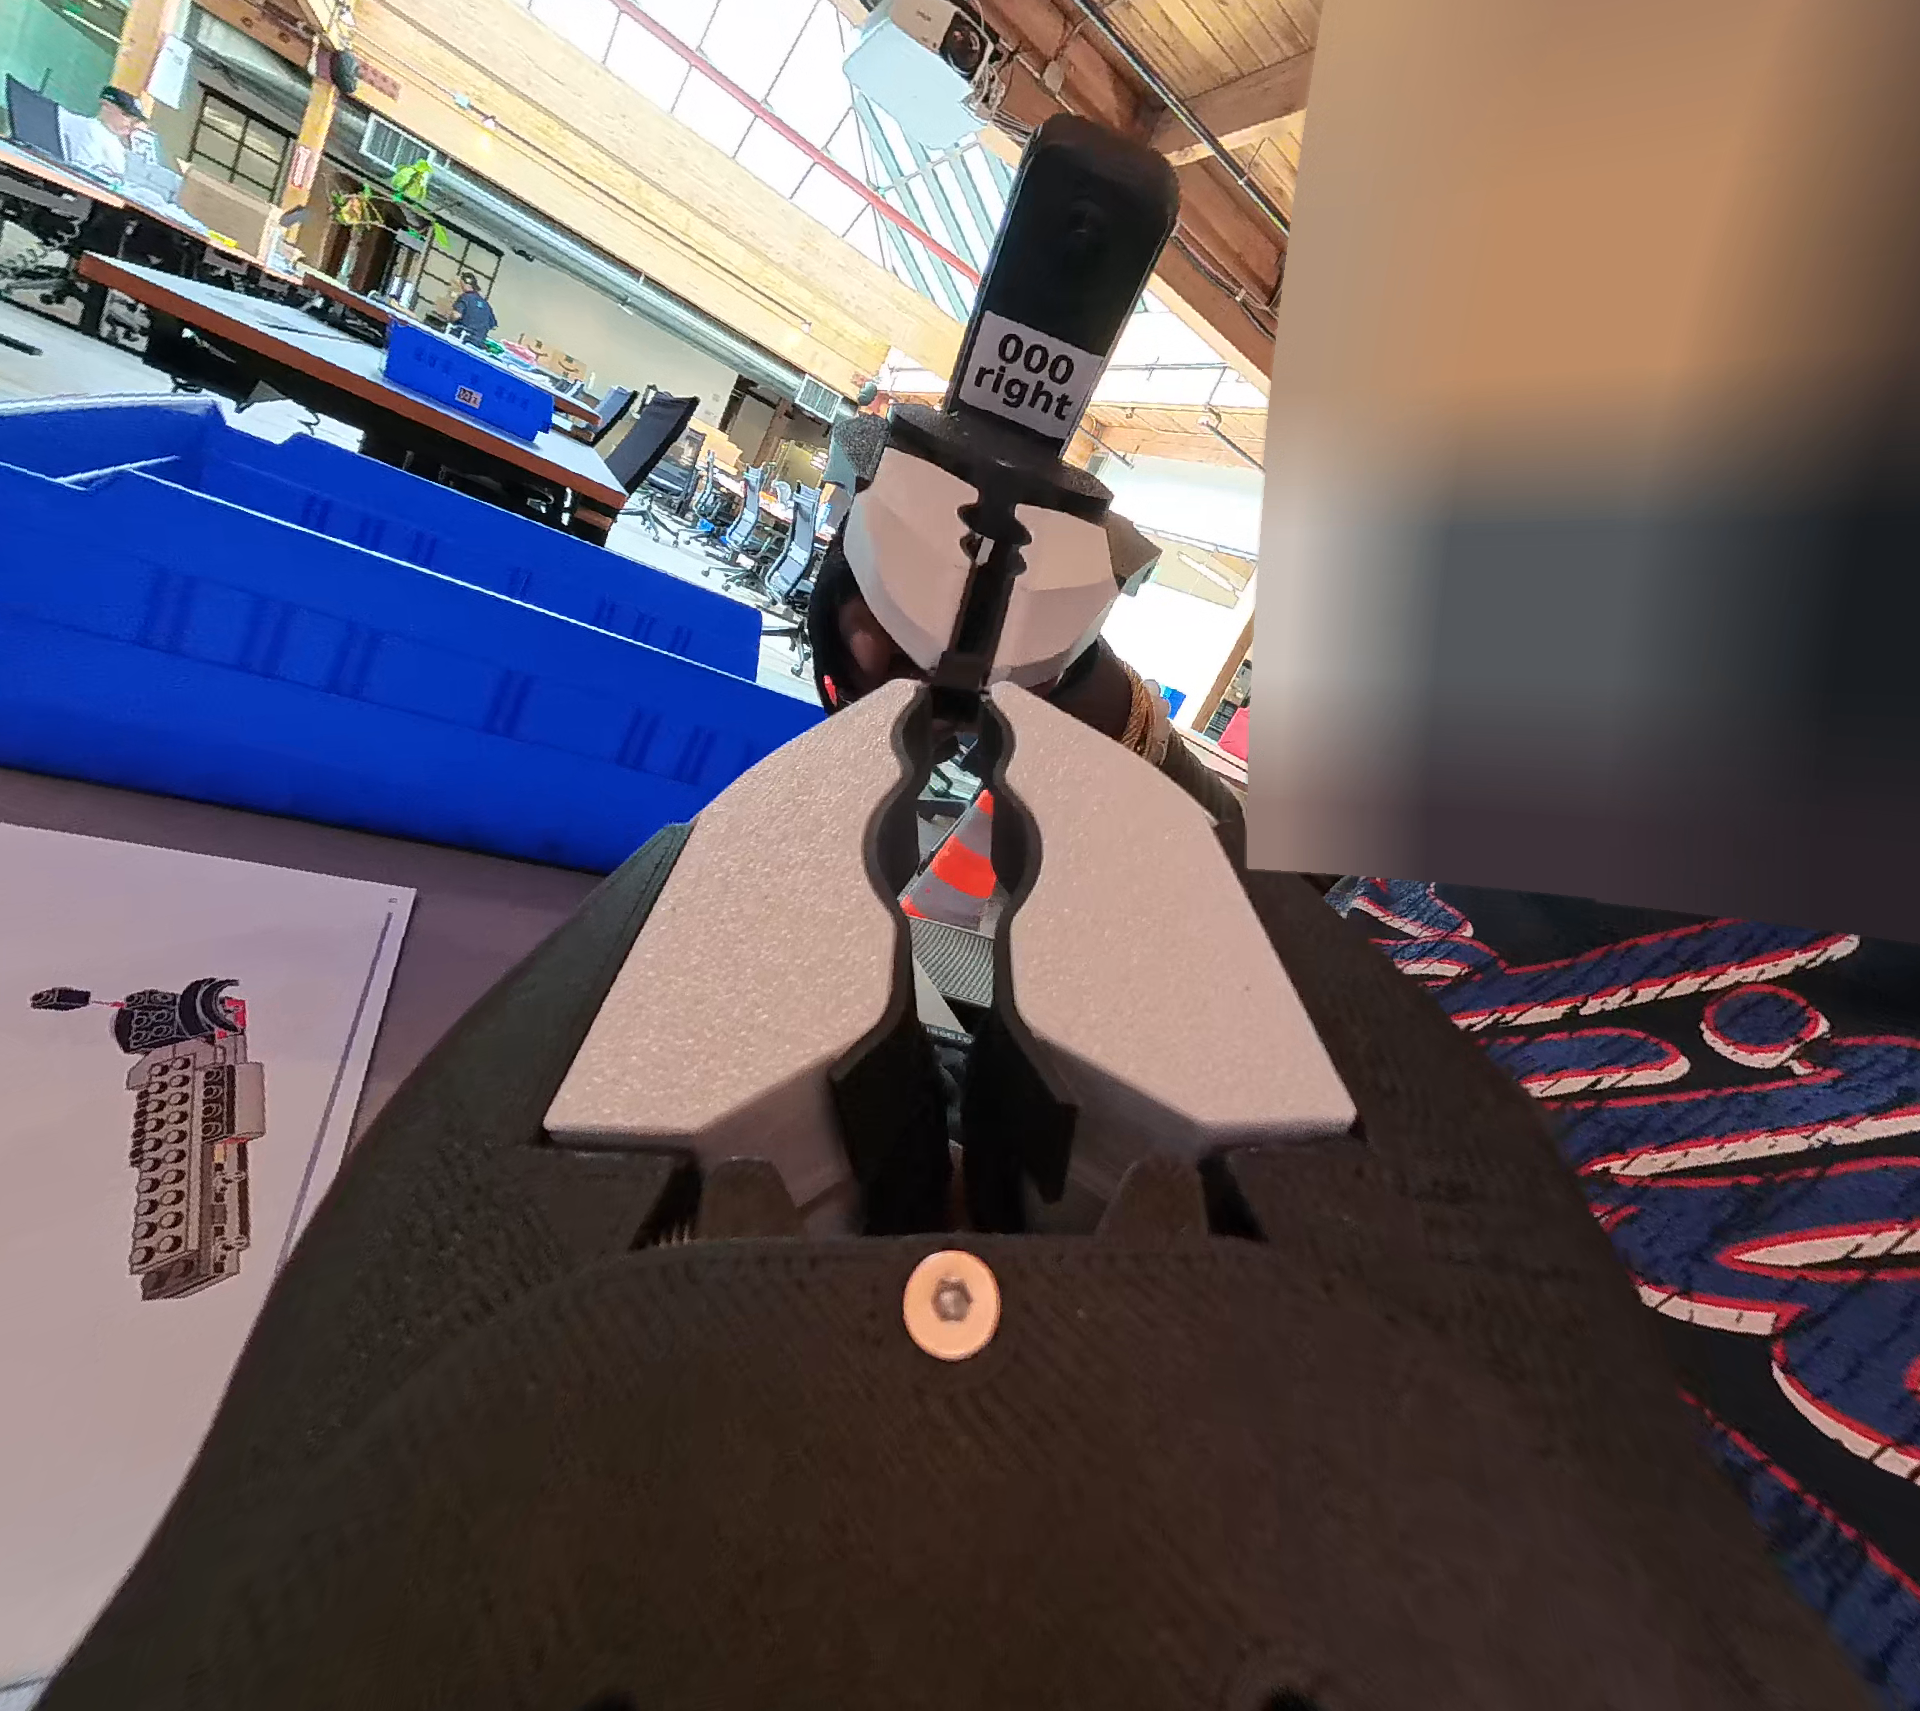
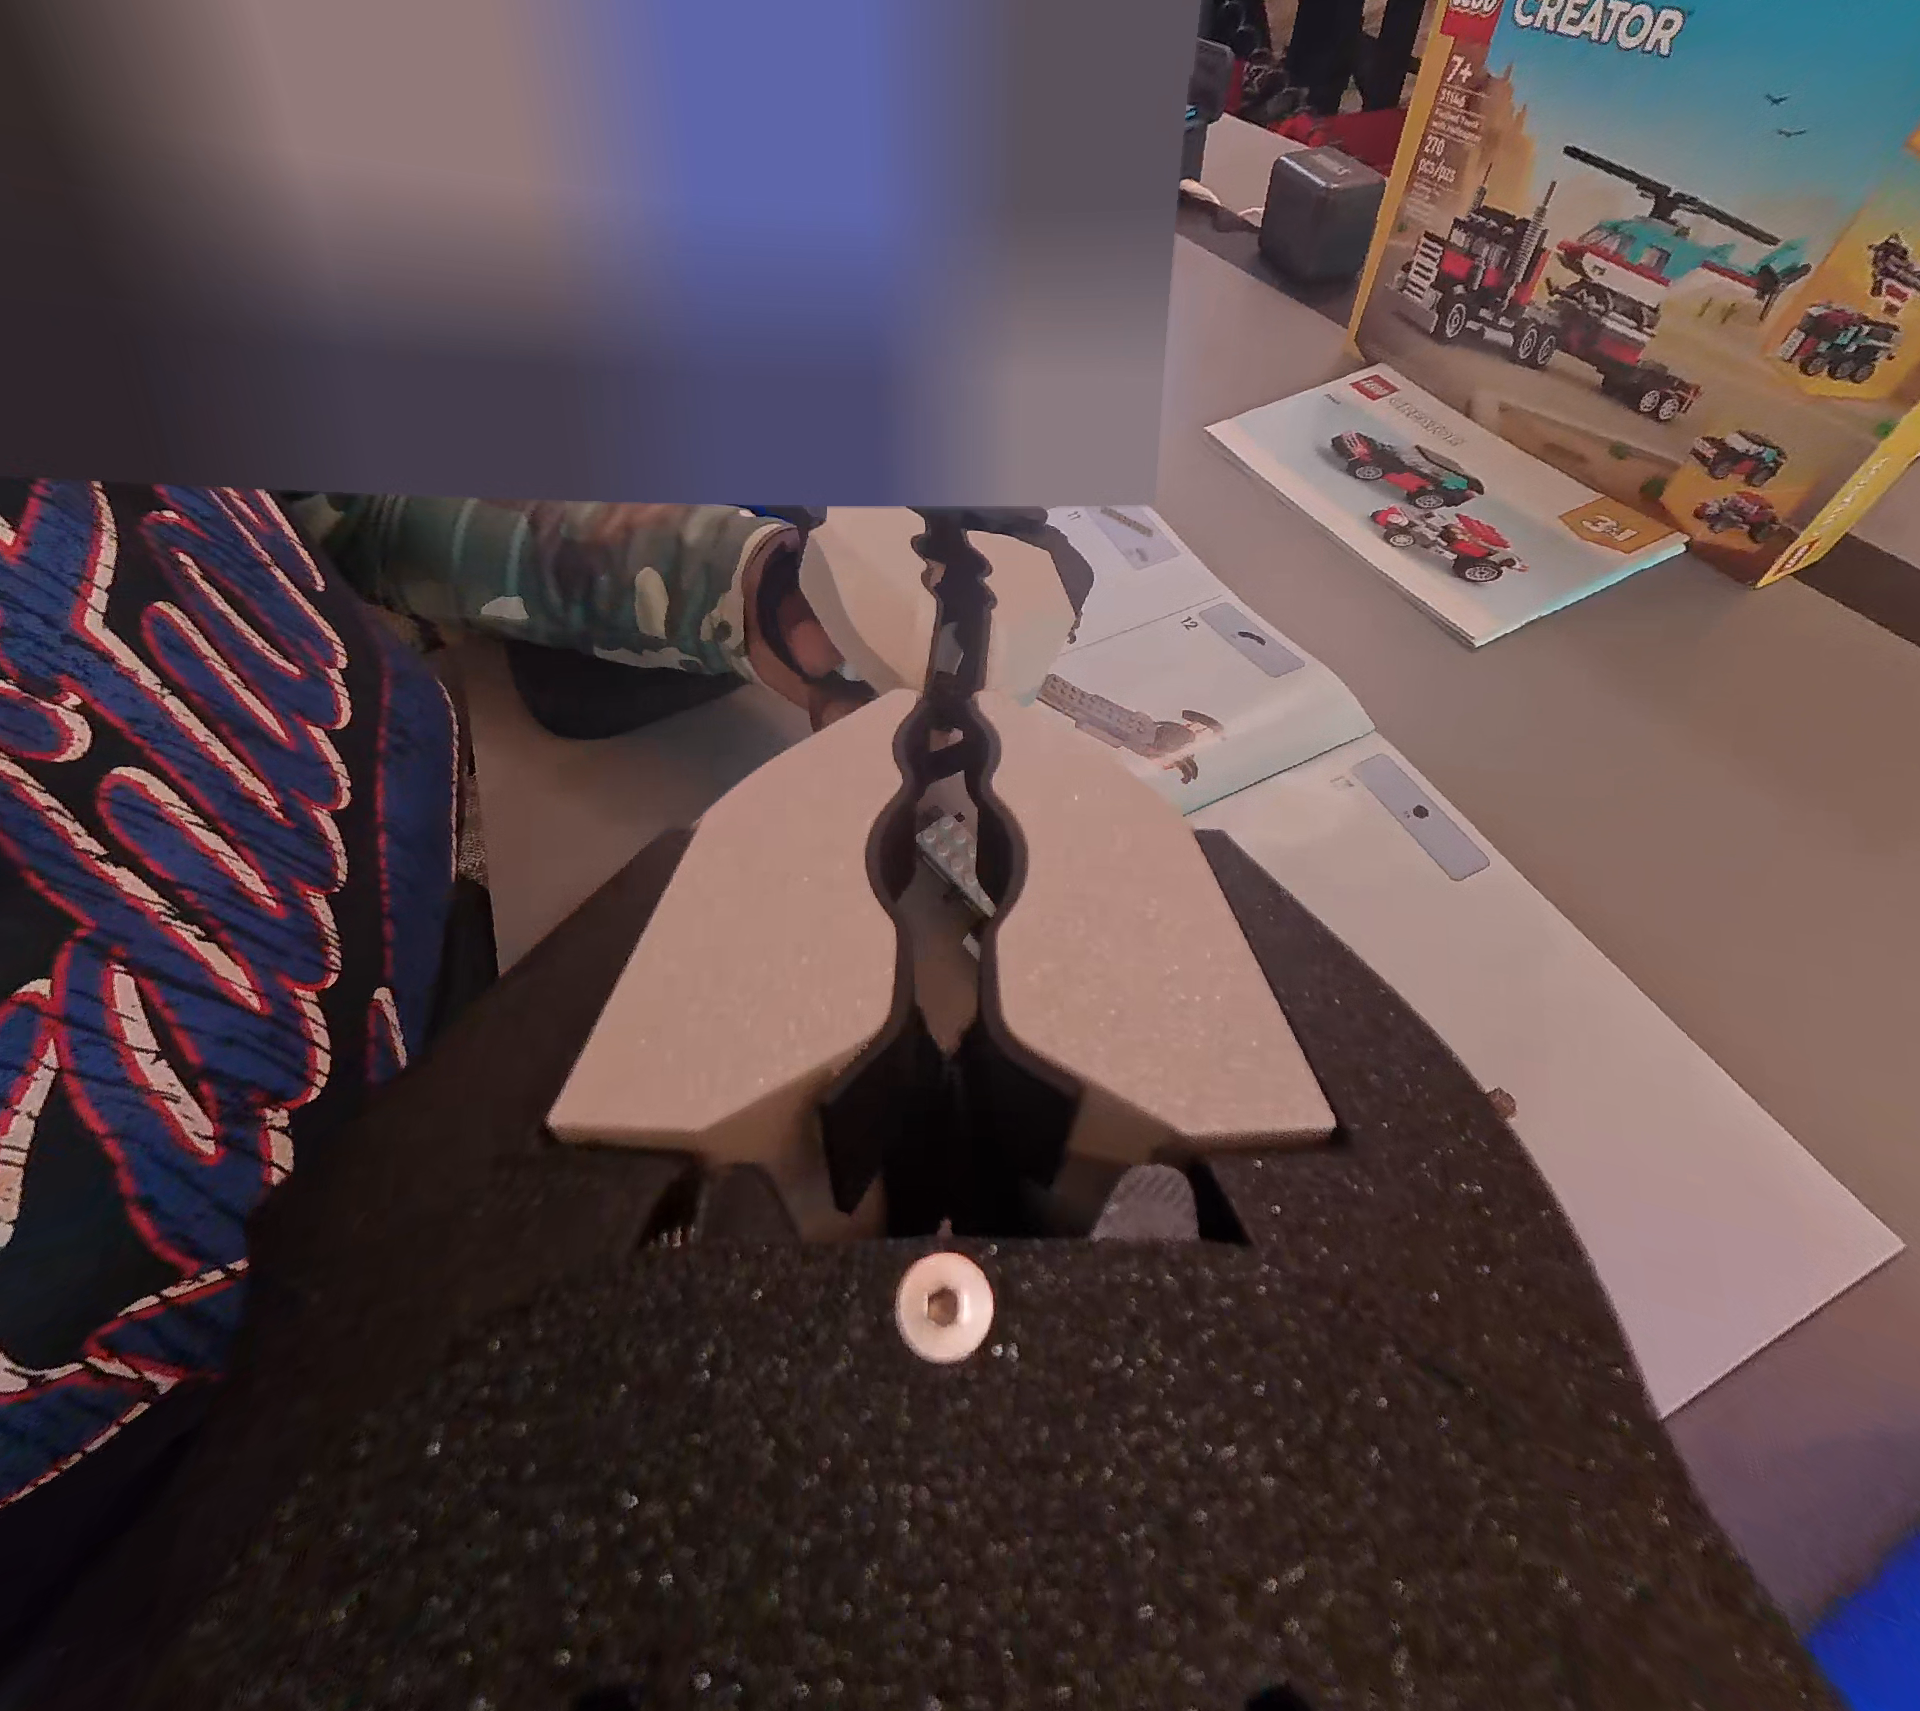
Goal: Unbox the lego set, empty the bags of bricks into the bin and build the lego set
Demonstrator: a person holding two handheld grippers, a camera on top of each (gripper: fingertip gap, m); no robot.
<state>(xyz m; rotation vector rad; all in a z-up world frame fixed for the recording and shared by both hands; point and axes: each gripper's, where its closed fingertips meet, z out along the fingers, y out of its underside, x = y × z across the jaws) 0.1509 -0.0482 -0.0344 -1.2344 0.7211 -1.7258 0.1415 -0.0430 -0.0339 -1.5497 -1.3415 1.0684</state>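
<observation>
Facing each other tip to tip above the table, our left gripper and right gripper both had jaws drawn narrow. We judged they pinched a small grey lego assembly between them, light, stiff, and prone to popping apart; gripping its flat sides seemed safest. The blue bin sat near the open instruction booklet.

Upper right of the right wrist view: yellow cardboard lego box standing on grey table, thin closed booklet lying before it, open instruction booklet left of that.
</observation>
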